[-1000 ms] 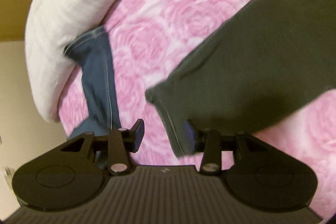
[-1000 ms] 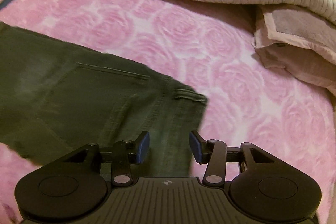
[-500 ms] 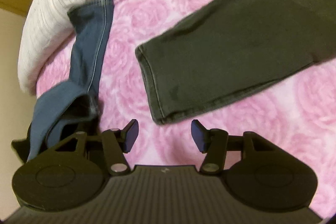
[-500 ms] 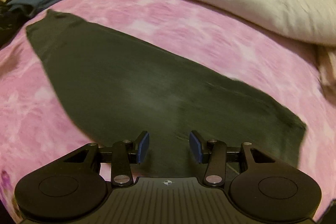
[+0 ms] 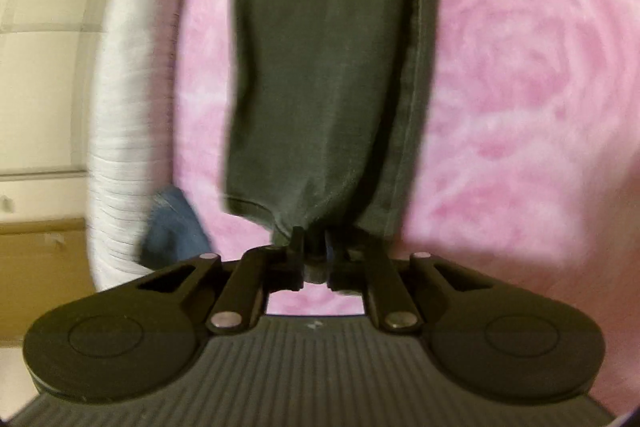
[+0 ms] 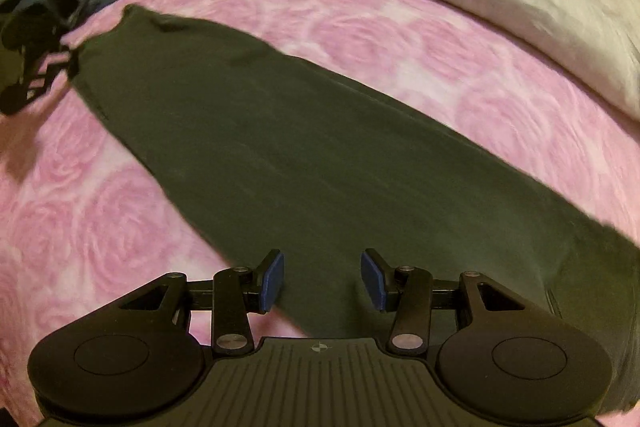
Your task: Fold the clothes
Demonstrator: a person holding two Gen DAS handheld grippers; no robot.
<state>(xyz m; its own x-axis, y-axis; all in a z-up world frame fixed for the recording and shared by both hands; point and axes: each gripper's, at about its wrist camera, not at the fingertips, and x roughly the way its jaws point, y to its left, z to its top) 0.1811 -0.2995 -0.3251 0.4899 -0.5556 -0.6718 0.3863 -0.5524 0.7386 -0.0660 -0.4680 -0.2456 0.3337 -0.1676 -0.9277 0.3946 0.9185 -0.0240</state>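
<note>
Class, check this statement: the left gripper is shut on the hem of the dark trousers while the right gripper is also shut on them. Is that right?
Not quite. The left gripper is shut on the dark trousers, but the right wrist view shows the right gripper open above them.

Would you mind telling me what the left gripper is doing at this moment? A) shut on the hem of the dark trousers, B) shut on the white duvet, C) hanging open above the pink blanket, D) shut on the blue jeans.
A: the left gripper has its fingers pinched together on the bunched hem of the dark trousers, while the right gripper is open.
</note>
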